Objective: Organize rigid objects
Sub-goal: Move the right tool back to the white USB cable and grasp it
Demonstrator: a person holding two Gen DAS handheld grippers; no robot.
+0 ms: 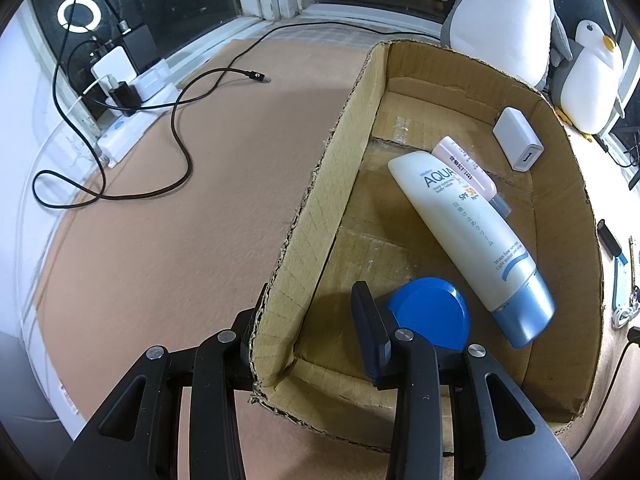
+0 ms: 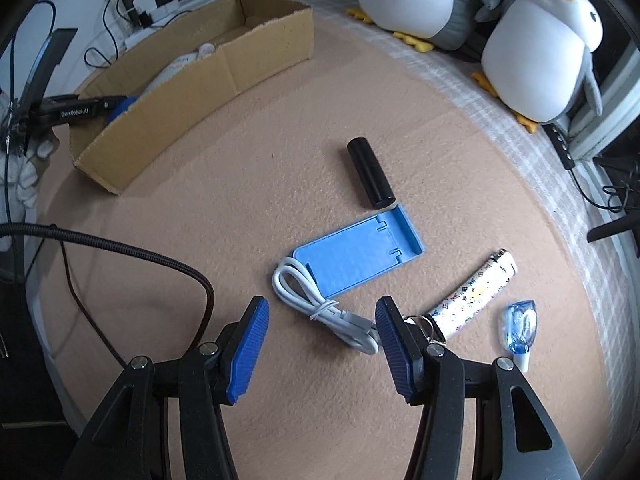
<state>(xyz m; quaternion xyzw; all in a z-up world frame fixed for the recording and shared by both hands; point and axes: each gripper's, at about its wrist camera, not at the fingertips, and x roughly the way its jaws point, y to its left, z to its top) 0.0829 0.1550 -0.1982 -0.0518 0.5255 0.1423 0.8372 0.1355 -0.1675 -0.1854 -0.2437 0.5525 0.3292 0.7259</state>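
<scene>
While the left gripper point(image 1: 308, 320) grips the cardboard box point(image 1: 316, 216) wall, jaws clamped either side, the right gripper point(image 2: 320, 336) hangs half-open and empty above the white cable point(image 2: 320, 306); that cable lies well outside the box.

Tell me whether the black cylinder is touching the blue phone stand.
Cannot tell. In the right wrist view the black cylinder ends right at the raised lip of the blue phone stand; no gap shows, but the contact itself isn't plainly visible.

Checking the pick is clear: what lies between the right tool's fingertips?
Right wrist view: the bundled white cable lies on the mat between the right tool fingertips.
</scene>
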